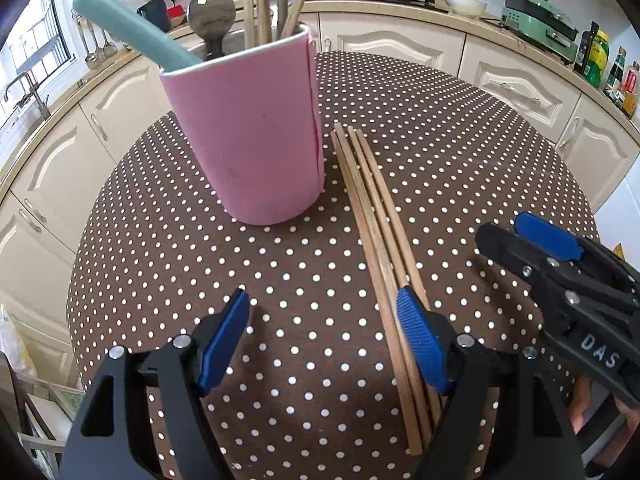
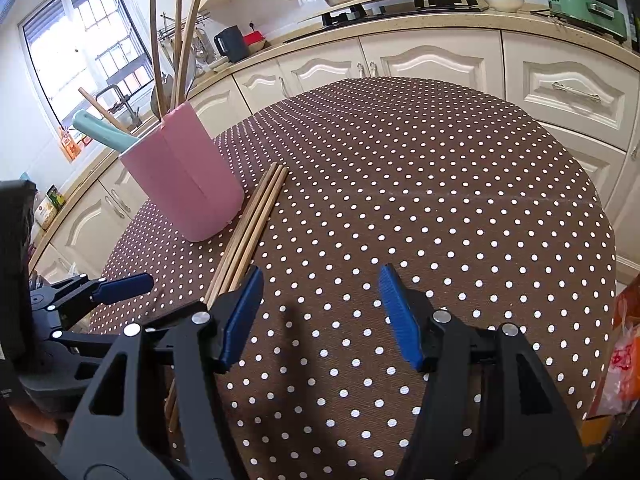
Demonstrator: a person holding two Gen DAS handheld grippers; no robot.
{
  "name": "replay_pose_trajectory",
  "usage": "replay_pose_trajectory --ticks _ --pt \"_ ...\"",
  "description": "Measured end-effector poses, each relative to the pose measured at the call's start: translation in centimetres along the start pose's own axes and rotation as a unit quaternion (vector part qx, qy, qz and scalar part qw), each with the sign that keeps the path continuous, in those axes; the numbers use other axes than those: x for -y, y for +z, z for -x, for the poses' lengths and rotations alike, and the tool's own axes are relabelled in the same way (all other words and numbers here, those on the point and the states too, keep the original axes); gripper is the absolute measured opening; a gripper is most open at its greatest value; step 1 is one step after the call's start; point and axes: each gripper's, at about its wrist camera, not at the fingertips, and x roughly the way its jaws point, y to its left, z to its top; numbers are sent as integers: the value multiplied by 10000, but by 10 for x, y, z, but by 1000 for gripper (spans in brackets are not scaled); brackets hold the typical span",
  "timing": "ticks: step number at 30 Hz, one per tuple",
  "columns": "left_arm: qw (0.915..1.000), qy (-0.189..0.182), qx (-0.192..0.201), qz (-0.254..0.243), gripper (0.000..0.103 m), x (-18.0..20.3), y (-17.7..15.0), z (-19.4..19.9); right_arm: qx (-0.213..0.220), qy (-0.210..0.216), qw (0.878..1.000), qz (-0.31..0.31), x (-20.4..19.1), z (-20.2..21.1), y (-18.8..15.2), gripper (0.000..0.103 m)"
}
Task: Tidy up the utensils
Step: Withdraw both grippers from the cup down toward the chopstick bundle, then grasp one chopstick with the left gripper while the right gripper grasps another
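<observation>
A round table in brown polka-dot cloth is seen; a pink utensil cup and loose chopsticks beside it are borne ahead of the grippers.

Bright daylight in both views, coming from the window at left; panes blown out to white w/ glare. Soft shadows under the right gripper fall on the dotted worktop. Pink cup evenly lit, sharp. Strong fisheye bend: cabinets curve, dark vignette in corners. Near gripper bodies slightly soft; no motion blur.
</observation>
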Motion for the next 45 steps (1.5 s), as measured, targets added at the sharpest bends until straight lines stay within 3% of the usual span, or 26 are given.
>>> replay_pose_trajectory --ticks 7,22,24,26,27,29,30,39,45 --pt "9998 208 -50 48 78 -8 13 -8 10 77 9999 -79 2 0 0 60" --pt "9995 248 -194 -34 78 -2 35 -30 17 161 9998 -152 7 3 -1 61" --pt "9998 90 -149 -15 70 -4 40 -33 17 161 9998 -151 6 3 -1 61" --pt "9995 -245 -134 130 46 -8 41 -33 4 163 9998 -147 7 3 -1 61" --pt "9996 -208 -89 139 39 -10 41 -32 -18 165 9998 -133 6 3 -2 63" --pt "9994 -286 -57 159 10 -13 41 -31 -79 134 9999 -45 3 1 -1 65" --pt "9992 -313 -58 236 5 -17 39 -30 -133 69 9999 62 -1 -1 1 67" --pt "9945 -871 71 571 5 -32 -1 -9 -594 -428 9940 811 -41 -24 14 67" --pt "9912 -1106 56 727 5 -41 -16 -1 -888 -908 9839 1260 -63 -42 19 67"
